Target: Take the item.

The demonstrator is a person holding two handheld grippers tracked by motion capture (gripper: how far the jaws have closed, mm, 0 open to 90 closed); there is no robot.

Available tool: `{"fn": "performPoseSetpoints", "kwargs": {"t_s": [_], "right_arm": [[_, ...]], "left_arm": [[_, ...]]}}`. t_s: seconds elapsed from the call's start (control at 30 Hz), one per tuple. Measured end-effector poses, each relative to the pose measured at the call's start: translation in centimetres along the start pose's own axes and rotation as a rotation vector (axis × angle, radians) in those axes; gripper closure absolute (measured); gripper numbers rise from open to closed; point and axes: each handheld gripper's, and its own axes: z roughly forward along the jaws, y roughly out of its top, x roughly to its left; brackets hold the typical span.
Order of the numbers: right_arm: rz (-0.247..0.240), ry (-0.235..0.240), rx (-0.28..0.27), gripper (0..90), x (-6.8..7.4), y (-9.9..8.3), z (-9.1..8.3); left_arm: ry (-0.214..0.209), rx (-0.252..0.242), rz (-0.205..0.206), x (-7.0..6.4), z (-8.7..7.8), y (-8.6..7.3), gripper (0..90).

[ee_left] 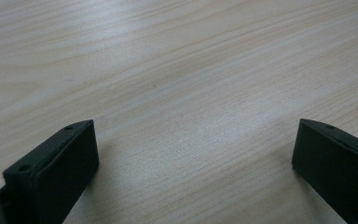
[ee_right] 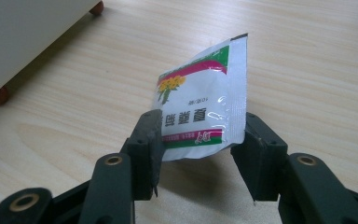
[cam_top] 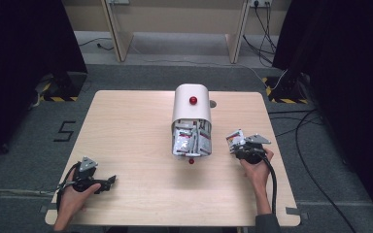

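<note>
**Sachet gripped at the right of a pale wooden table**

A light, wood-grain table [cam_top: 126, 136] is seen standing on grey carpet, with black curtains hung at both sides of the room. Beyond the far edge, the legs of a pale wooden desk [cam_top: 119, 39] are seen, and cables [cam_top: 264, 29] are trailed across the floor from a wall socket. Yellow-and-black hazard tape [cam_top: 53, 98] is laid at the foot of the stands on either side, and a mark shaped like a "5" [cam_top: 64, 131] is taped on the carpet left of the table.

Near the table's middle, a white dispenser box [cam_top: 192, 104] with a red knob [cam_top: 193, 100] is placed, its open front packed with sachets [cam_top: 189, 141].

The right gripper [cam_top: 238, 141] is held low over the table, just right of the box. A single sachet [ee_right: 200, 105], white with green and pink bands and a yellow flower print, is clamped between its jaws and held upright, edge to the tabletop.

The left gripper [cam_top: 108, 182] is rested at the near left corner, well apart from the box. Its jaws are spread wide over bare wood, with nothing between them.
</note>
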Motion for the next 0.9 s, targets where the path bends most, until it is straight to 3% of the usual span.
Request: {"fn": "performPoseSetpoints", "kwargs": {"t_s": [0.7,0.9], "right_arm": [[0.0,-0.013,0.064,37.8,0.47,-0.03,0.52],[-0.004,-0.017,0.074,37.1,0.63,0.02,0.51]], "left_arm": [[0.0,0.0,0.0,0.0,-0.02,-0.02,0.0],[0.0,0.0,0.0,0.0,-0.02,-0.02,0.0]]}}
